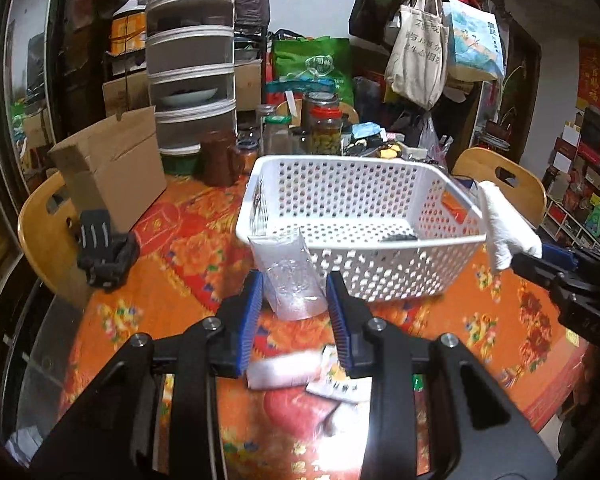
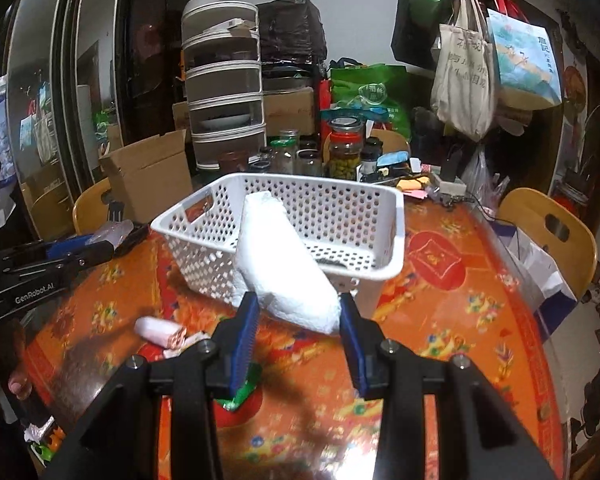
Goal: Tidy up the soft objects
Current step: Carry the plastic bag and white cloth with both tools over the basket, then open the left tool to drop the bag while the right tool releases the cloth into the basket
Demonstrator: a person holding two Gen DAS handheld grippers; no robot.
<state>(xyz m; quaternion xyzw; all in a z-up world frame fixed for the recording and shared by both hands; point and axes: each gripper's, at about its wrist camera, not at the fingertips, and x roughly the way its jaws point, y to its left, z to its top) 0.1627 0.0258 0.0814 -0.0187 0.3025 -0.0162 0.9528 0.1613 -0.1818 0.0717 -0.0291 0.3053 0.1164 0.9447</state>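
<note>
Carrying soft items to the white perforated plastic basket (image 1: 356, 216): right gripper (image 2: 296, 320) fingers clamp a white rolled cloth (image 2: 280, 264) at its near rim; left gripper (image 1: 294, 300) fingers grip a clear crinkly plastic pouch (image 1: 290, 276). Basket nearly empty; pink rolled pack (image 2: 160, 330) on bench at 8 o'clock remains.

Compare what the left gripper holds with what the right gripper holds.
The clear plastic packet is see-through and crinkly; the white cloth roll is opaque and matte. The packet stands before the white basket's near wall; the roll leans over its rim. The roll looks bulkier. Both are soft and sit between blue pads.
</note>
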